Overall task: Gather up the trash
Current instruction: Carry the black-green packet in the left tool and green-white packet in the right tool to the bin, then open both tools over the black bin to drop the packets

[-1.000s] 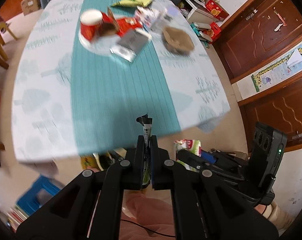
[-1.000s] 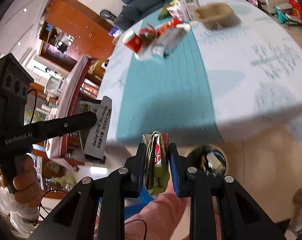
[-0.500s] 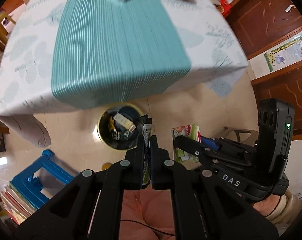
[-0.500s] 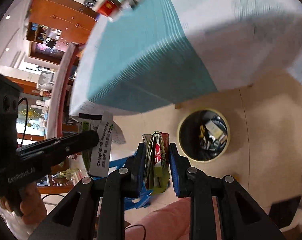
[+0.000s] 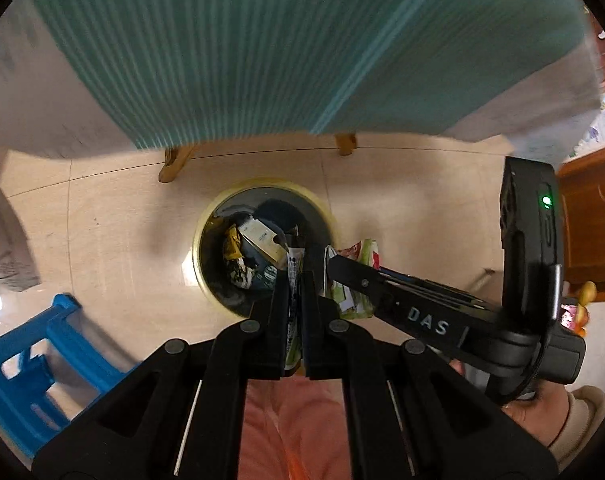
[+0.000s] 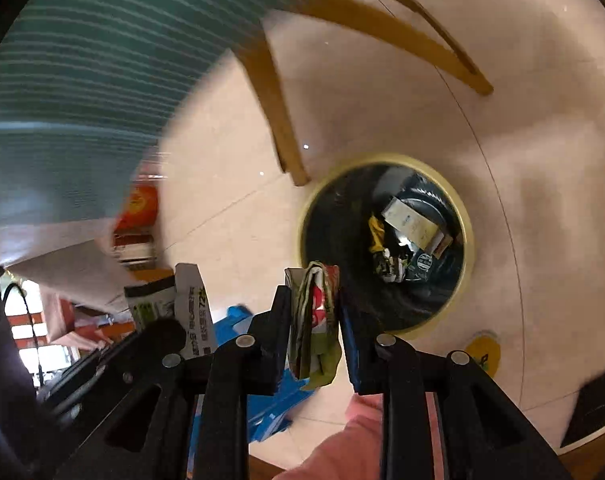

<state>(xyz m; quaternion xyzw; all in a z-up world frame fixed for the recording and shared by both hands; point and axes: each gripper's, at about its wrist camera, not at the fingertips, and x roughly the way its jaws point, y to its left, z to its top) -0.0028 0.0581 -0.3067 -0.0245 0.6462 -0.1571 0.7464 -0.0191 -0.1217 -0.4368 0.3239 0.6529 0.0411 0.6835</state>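
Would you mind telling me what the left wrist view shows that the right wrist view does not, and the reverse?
Only the left wrist view shows the right gripper from outside, with its green light, and the hand holding it. Only the right wrist view shows the printed face of the left gripper's sachet and a yellow floor sticker. Both show the trash bin, the folded wrapper, the teal tablecloth and the blue stool.

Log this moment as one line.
left gripper: holds thin white sachet | right gripper: holds crumpled green-red wrapper | both near round yellow-rimmed bin
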